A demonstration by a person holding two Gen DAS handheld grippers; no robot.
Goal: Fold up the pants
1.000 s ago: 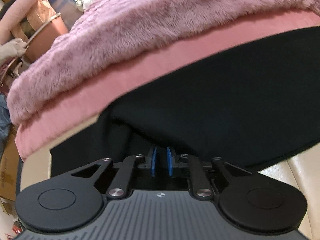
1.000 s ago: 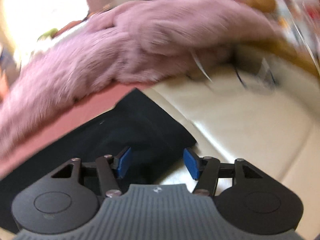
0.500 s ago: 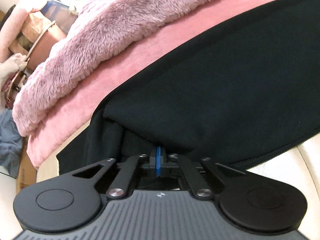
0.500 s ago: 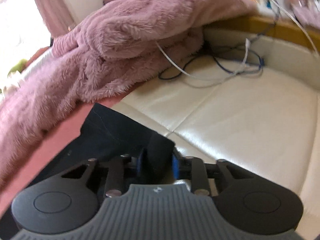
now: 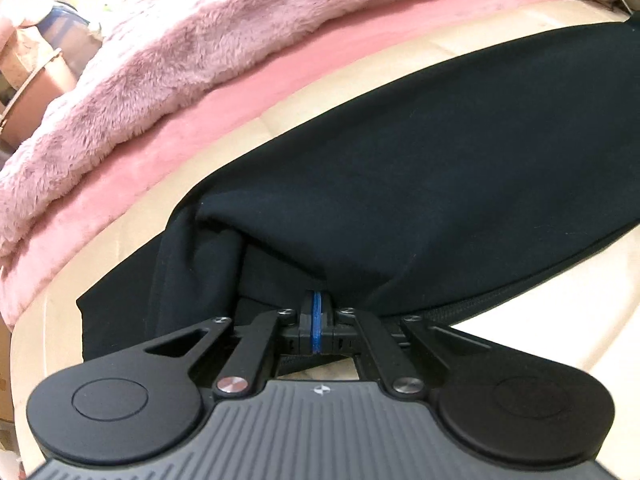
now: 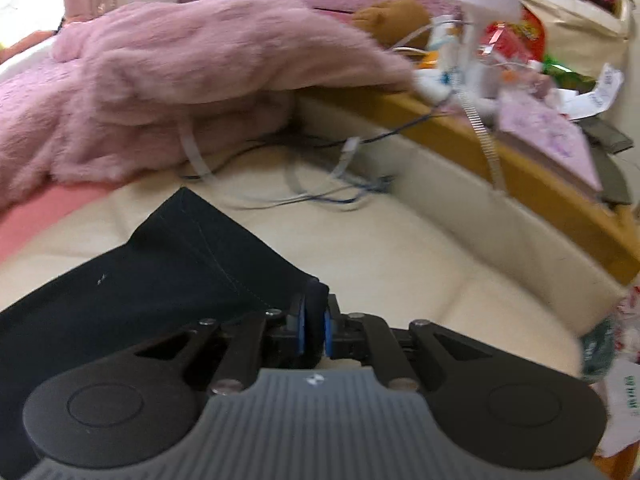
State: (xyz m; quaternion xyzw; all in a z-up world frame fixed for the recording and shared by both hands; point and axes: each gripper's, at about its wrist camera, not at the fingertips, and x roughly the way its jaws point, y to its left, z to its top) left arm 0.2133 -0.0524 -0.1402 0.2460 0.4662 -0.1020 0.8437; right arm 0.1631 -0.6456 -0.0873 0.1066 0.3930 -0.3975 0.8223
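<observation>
Black pants (image 5: 420,168) lie stretched across a cream quilted surface (image 5: 100,264). My left gripper (image 5: 317,320) is shut on the near edge of the pants at their bunched end, where the fabric folds over the fingers. In the right wrist view the other end of the pants (image 6: 172,280) shows its stitched hem. My right gripper (image 6: 314,324) is shut on the hem corner, with black cloth pinched between the blue pads (image 6: 327,332).
A fluffy pink blanket (image 5: 200,52) with a smooth pink edge lies just behind the pants; it also shows in the right wrist view (image 6: 192,80). Loose cables (image 6: 320,184) lie on the cream surface. A wooden ledge (image 6: 540,184) with clutter runs along the right.
Both grippers closed on the pants: the right from wide open, the left from slightly open. The pants have been pulled toward me, off the pink blanket edge, exposing cream surface behind them.
</observation>
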